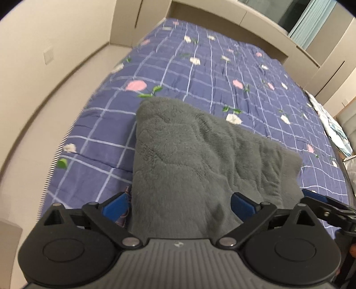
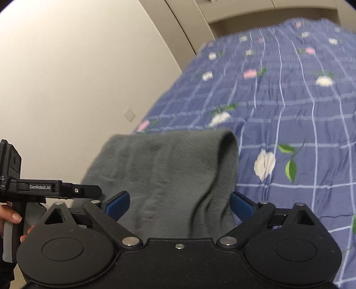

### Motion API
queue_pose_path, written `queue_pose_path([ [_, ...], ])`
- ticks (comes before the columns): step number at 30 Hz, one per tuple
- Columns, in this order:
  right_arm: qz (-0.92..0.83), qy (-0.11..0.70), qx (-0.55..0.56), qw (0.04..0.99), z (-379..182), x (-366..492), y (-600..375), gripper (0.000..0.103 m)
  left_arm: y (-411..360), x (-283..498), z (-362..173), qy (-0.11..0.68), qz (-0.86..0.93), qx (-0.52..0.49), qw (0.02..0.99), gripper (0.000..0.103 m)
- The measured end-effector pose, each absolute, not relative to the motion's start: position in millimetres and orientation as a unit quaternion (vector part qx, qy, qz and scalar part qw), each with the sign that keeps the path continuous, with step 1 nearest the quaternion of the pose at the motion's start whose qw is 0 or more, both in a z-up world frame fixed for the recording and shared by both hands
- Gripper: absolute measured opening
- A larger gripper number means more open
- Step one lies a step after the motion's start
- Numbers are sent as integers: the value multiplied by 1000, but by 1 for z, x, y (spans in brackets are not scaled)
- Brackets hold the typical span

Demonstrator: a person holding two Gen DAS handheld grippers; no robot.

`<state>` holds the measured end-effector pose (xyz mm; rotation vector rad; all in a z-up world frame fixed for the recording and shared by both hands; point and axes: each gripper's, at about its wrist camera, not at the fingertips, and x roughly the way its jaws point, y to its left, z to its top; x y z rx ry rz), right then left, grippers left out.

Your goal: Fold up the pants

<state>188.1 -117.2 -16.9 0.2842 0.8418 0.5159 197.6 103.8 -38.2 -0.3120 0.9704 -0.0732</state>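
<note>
both claws wide apart, grey pants (image 1: 200, 160) between blue pads

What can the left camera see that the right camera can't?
Only the left wrist view shows the window and the right gripper at its edge. Only the right wrist view shows a hand holding the left gripper. Both show the gray pants between wide-open blue fingers, on the flowered blue bedspread.

"GenRobot.AI" reads in white on the black body of my left gripper (image 2: 98, 191), seen from my right wrist; nothing else legible.
</note>
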Motion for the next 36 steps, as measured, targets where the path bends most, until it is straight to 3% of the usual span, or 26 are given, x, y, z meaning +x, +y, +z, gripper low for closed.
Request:
queue_pose_path([
  [16, 216, 248, 84, 941, 44, 41, -100, 103, 77, 37, 29, 296, 18, -61, 953, 103],
  [27, 193, 199, 47, 960, 47, -59, -94, 103, 64, -52, 17, 224, 43, -24, 973, 103],
  [36, 178, 177, 36, 967, 35, -100, -89, 103, 65, -83, -1, 227, 46, -40, 972, 103],
])
